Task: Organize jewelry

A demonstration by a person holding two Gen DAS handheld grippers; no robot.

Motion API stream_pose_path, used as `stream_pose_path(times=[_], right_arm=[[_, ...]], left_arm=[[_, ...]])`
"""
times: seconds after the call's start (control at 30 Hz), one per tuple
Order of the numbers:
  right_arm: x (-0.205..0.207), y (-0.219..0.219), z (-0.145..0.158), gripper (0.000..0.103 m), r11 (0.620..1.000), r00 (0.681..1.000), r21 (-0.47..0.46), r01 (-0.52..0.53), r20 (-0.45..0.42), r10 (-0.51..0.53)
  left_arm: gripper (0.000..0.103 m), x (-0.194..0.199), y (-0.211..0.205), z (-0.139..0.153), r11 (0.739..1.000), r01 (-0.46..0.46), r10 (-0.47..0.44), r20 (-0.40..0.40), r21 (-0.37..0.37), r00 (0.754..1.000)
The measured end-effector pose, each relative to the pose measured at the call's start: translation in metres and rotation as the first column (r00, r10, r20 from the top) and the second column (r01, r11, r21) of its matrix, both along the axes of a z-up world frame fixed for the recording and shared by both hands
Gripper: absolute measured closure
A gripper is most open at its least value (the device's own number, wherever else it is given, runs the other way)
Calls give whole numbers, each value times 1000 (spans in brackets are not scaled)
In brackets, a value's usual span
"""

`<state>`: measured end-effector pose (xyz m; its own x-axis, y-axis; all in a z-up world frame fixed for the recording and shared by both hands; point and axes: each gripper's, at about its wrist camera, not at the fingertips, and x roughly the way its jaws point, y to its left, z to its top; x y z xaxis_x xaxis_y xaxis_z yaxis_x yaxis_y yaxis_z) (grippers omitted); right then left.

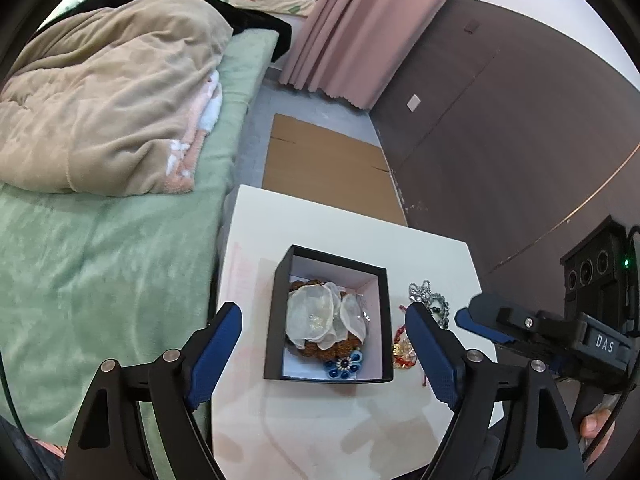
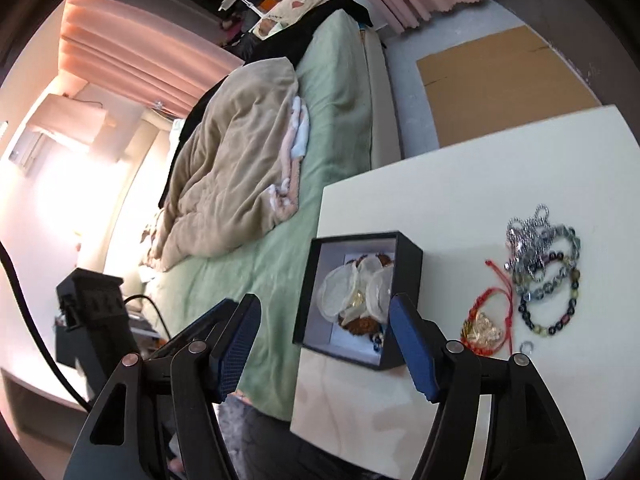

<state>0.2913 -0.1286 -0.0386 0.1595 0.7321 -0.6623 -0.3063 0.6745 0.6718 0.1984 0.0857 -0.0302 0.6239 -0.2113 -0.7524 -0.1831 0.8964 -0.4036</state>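
White petals (image 1: 320,318) hide most of the brown bead bracelet (image 1: 316,350) beneath.

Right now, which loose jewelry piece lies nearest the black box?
The red cord bracelet with the gold charm; the silver chain and dark bead bracelets lie farther right.

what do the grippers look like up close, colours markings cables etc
Both the left gripper and right gripper have matte black angular linkage arms with silver pivot pins and blue textured finger pads. Seen from the left wrist, the right gripper's body carries white "DAS" lettering, a black cable and a green light.
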Motion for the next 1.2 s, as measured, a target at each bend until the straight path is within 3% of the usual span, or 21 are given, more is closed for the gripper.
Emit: stream_pose_path(times=[0.53,0.7,0.93,1.2], right_arm=[[-8,-116,-22,35,973,976,-79,215,-19,-217],[-12,-147,-33,35,960,962,-78,268,-41,-272],[-18,-181,-45,35,944,941,-57,326,-71,-330],[-26,-207,-55,35,929,925,-49,366,-93,-369]], left_arm=[[20,27,-92,-10,981,194,-194,-30,2,981],[42,38,-119,-19,970,242,-238,-103,27,966],[65,53,-148,-37,955,291,-270,-222,67,937],[68,73,-170,-63,934,335,-282,-320,126,905]])
